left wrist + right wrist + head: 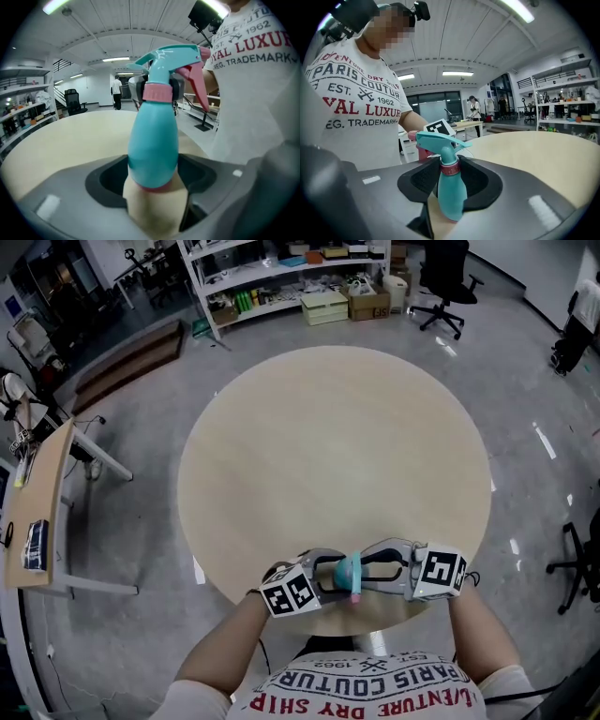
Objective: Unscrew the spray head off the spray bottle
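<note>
A teal spray bottle [349, 574] with a pink collar and pink trigger is held between my two grippers over the near edge of the round table [328, 456]. My left gripper [336, 576] comes from the left, and its jaws are shut on the bottle's wide teal body [153, 140]. My right gripper [367, 570] comes from the right. Its dark pads [424, 176] press on either side of the pink collar [449, 168], just under the teal spray head [438, 140]. In the left gripper view the spray head [168, 58] points left and the trigger [194, 84] faces my shirt.
Shelves [281, 268] with boxes stand beyond the table, with an office chair [445, 287] to their right. A wooden side desk [37, 512] is at the left. Another chair base [572, 568] shows at the right edge. A person [116, 89] stands far off.
</note>
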The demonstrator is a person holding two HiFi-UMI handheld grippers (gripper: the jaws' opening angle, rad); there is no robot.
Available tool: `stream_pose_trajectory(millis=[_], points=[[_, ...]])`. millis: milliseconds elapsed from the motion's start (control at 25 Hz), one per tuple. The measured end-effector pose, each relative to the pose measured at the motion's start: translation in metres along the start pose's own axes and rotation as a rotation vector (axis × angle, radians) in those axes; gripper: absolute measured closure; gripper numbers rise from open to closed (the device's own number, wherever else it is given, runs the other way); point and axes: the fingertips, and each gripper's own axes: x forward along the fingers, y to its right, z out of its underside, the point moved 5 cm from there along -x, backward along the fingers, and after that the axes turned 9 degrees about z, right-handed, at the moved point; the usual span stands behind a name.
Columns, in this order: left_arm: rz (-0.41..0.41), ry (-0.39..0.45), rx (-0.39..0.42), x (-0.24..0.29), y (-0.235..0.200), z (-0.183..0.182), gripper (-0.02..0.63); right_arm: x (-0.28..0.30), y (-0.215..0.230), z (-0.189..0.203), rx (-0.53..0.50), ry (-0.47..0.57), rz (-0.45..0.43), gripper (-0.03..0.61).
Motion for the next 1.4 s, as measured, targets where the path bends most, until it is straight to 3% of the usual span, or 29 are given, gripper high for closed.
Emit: stream_pose_trajectory(millis=[160,400,600,800,920,1120,1280,1400], points=[[-0.092,0.036,-0.057,0.006,-0.007,0.011,0.287,-0.009,0.004,0.015,0.075,-0.007,0.051,0.356],[-0.376,0.1,-0.257,0.01,-0.007,0.01,0.287,-0.024,-0.019,0.016,0.19,0.118,0.238,0.276],[-0.561,0.135,-0.397,0.018,0.002,0.007,0.287,-0.016,-0.018,0.024,0.241,0.153,0.54,0.311],[-0.664,0.153,-0.463,0.026,0.009,0.003,0.287,-0.002,-0.012,0.023,0.225,0.142,0.666,0.345],[-0.667,0.151,-0.461,0.025,0.011,0.001,0.287,0.001,-0.009,0.022,0.206,0.12,0.677,0.426],[-0.603,0.16,-0.425,0.023,0.009,0.003,0.287,0.0,-0.008,0.019,0.14,0.091,0.594,0.437],[-0.453,0.162,-0.346,0.013,0.008,0.009,0.287,0.003,-0.007,0.015,0.024,0.072,0.423,0.448],[-0.28,0.1,-0.212,0.009,0.005,0.011,0.287,0.002,-0.003,0.014,-0.025,0.042,0.233,0.449]])
